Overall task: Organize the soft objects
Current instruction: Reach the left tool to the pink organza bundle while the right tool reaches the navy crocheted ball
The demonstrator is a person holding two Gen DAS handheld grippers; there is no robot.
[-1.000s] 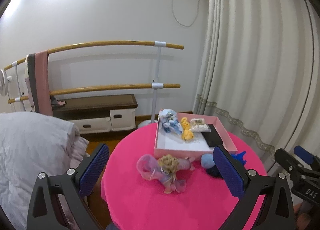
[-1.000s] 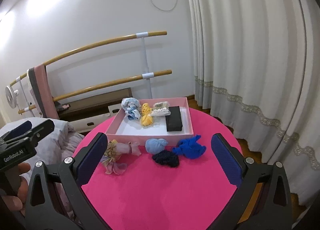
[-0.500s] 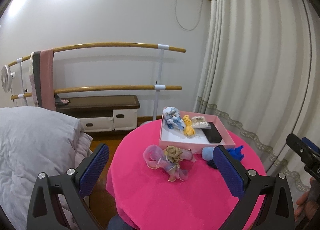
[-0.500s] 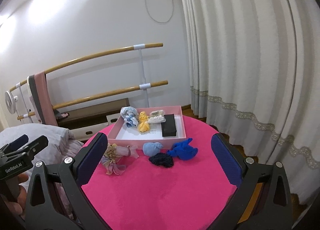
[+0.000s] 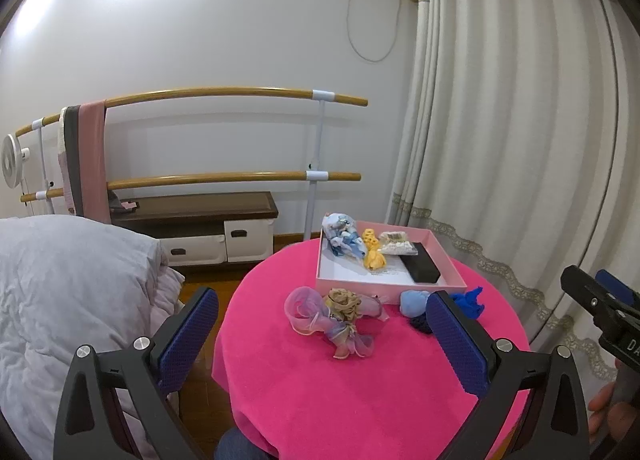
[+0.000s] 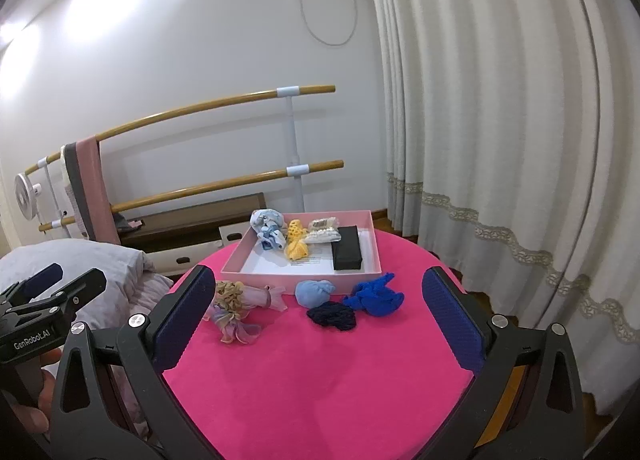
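Pink cloth over a round tabletop (image 6: 320, 380), filling the lower centre of both views. Pink tray (image 6: 376, 244) at the far side of it, centre of the frame, holding a pale blue bundle (image 6: 267, 228) at its far left, a yellow knitted piece (image 6: 296, 246) just beside that, a cream lacy piece (image 6: 325, 230) next along, and a black box (image 6: 347, 248) toward the right wall. White sheet (image 6: 280, 262) lining the tray floor.

In front of the tray, on the cloth, four loose soft items: a tan and lilac gauzy bunch (image 6: 240, 308) at left, a light blue ball (image 6: 314, 292) just below the tray's near wall, a dark navy wad (image 6: 332, 316) touching or nearly touching the ball, and a bright blue scrunch (image 6: 376, 296) to the right of those. Same bunch (image 5: 336, 314) near centre in the left wrist view, with the ball (image 5: 414, 302) partly hidden behind a gripper pad.

Left gripper (image 5: 320, 344) spread wide, gripping nothing, low in its frame above the near part of the cloth. Right gripper (image 6: 316, 320) likewise spread wide and bare, well short of the loose items.

Wooden rails (image 6: 224, 103), a low cabinet (image 5: 200, 219), grey bedding (image 5: 72, 284) at left, cream curtains (image 6: 500, 139) at right.
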